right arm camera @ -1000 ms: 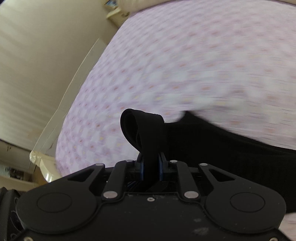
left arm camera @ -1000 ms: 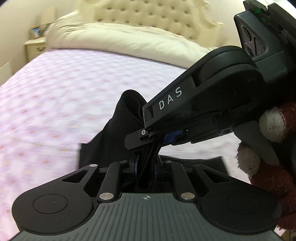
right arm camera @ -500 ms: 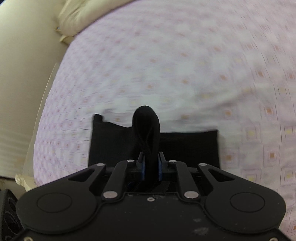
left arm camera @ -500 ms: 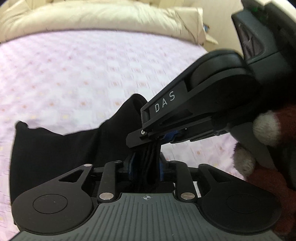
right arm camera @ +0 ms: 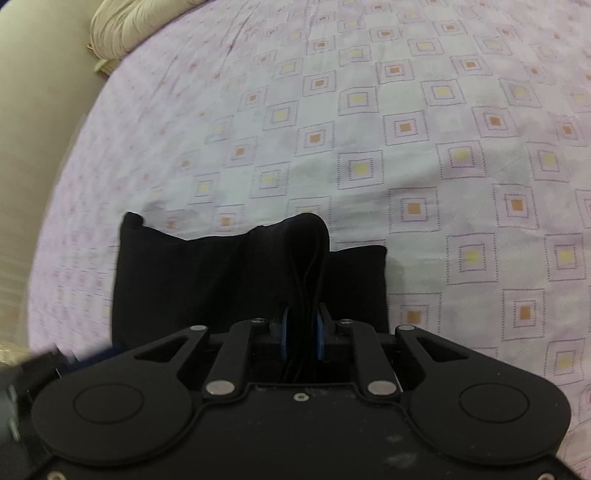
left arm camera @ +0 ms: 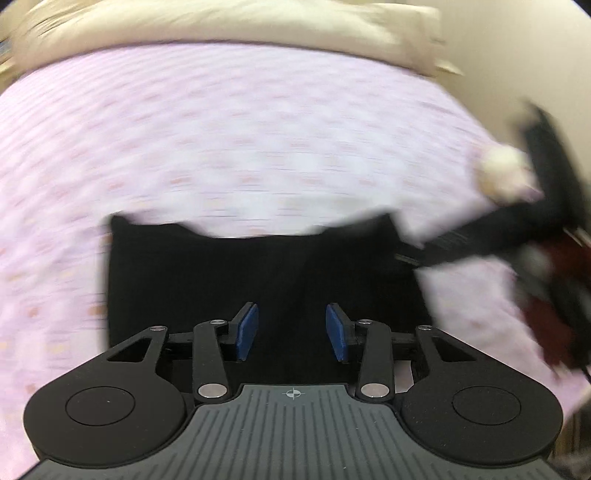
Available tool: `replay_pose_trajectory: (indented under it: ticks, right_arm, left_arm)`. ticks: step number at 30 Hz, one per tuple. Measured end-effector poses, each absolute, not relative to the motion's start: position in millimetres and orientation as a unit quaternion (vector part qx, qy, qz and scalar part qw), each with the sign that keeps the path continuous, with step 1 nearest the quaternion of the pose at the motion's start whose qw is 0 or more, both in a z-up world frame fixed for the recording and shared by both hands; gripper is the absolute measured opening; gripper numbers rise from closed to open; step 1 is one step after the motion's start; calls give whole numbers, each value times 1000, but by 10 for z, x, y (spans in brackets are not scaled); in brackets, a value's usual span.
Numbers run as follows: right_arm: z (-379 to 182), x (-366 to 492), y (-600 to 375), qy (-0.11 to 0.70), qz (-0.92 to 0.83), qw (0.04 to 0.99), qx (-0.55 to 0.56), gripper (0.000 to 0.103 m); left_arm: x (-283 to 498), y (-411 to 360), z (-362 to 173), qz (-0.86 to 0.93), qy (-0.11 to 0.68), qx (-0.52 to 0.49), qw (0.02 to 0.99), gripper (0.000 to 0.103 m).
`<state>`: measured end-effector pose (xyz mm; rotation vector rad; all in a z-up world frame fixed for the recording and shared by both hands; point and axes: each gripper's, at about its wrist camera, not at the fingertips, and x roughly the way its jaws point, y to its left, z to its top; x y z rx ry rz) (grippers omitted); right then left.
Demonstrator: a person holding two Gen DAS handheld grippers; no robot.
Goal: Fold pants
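Note:
The black pants (left arm camera: 236, 273) lie folded into a squarish bundle on the pink patterned bedsheet (left arm camera: 258, 140). In the left wrist view my left gripper (left arm camera: 291, 332) hovers over the bundle's near part; its jaws are opening, the blue pads (left arm camera: 247, 330) stand apart and nothing is pinched between them. The right gripper (left arm camera: 417, 254) shows blurred at the bundle's right edge. In the right wrist view the right gripper (right arm camera: 301, 332) is shut on a raised fold of the black pants (right arm camera: 207, 284), and several layers of cloth run between its blue pads (right arm camera: 320, 338).
A cream duvet (left arm camera: 229, 22) lies across the head of the bed, also seen as the duvet (right arm camera: 129, 26) at the top left. A hand in a red-and-white fuzzy glove (left arm camera: 546, 280) holds the right gripper. The bed's edge (right arm camera: 51, 206) curves down the left.
My left gripper let go of the fold and its pads spread apart. Both grippers came down, and the pants now lie flatter as a folded bundle. The right gripper kept its hold.

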<state>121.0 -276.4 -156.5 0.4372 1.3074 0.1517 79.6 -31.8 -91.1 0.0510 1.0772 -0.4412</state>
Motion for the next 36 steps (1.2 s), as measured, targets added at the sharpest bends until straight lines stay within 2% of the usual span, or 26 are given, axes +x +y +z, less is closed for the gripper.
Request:
replay_pose_trajectory:
  ticks: [7, 10, 15, 20, 25, 31, 36]
  right_arm:
    - [-1602, 1209, -2632, 597, 36, 792, 126, 18]
    - [-1651, 1220, -2657, 599, 34, 791, 123, 19]
    - [-1759, 1257, -2733, 604, 22, 785, 133, 21]
    - [-1808, 1288, -2765, 608, 6, 783, 133, 27]
    - [-1540, 1195, -2807, 572, -26, 813, 109, 34]
    - [-1238, 944, -2653, 533, 36, 836, 124, 34]
    - [-1453, 715, -2354, 564, 66, 817, 96, 33]
  left_arm:
    - [1424, 20, -1197, -122, 529, 23, 840, 39]
    - [1605, 44, -1405, -112, 540, 45, 833, 39]
    - [1780, 224, -1604, -88, 564, 3, 821, 41]
    - [1737, 139, -1636, -96, 555, 37, 826, 42]
    - [1801, 186, -1666, -105, 556, 31, 824, 41]
    - [1486, 272, -1346, -111, 522, 30, 845, 40]
    - [1039, 221, -1469, -138, 546, 61, 824, 40]
